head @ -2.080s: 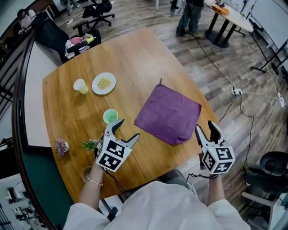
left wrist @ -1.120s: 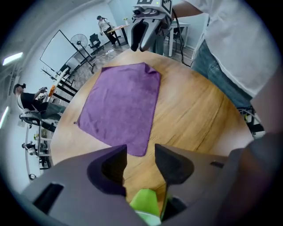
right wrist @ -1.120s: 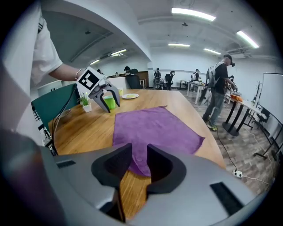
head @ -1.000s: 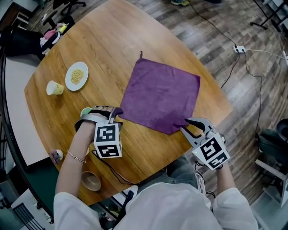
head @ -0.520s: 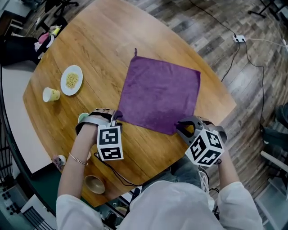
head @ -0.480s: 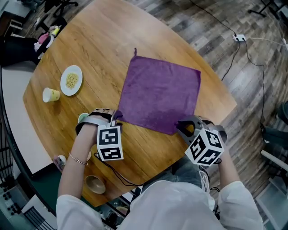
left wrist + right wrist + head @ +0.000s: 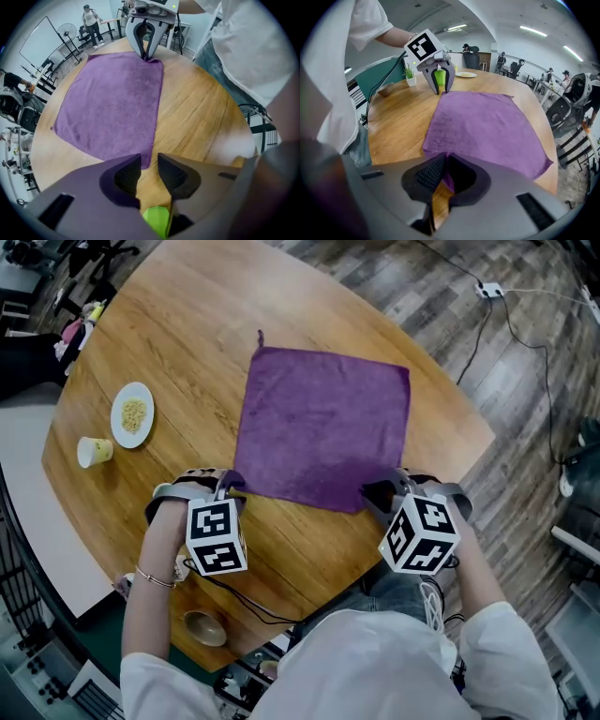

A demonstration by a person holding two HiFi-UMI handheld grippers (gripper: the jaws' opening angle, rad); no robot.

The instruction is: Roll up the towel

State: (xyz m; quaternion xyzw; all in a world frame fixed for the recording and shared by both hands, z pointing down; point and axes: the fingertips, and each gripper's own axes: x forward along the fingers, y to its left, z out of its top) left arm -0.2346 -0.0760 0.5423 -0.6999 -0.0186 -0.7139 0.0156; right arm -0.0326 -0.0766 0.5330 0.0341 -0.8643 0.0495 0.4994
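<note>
A purple towel [image 7: 323, 418] lies spread flat on the round wooden table [image 7: 178, 324]. My left gripper [image 7: 230, 483] points straight down at the towel's near left corner. In the left gripper view the corner [image 7: 144, 158] reaches between the jaws of the left gripper [image 7: 149, 165]. These jaws have just been closing, but a gap with bare wood still shows between them. My right gripper [image 7: 380, 493] sits at the near right corner. Its jaws have just been closing too, and in the right gripper view the right gripper [image 7: 445, 171] pinches the towel [image 7: 483, 124].
Left of the towel stand a white plate [image 7: 132, 414] of food and a pale paper cup [image 7: 94, 450]. A green cup [image 7: 157, 220] is just behind the left gripper. A brown bowl [image 7: 204, 625] sits at the near table edge, and a small plant [image 7: 409, 75] beside it.
Both grippers came from off the towel to its near corners. The right gripper dropped onto the right corner and closed on it. The left jaws narrowed around the left corner.
</note>
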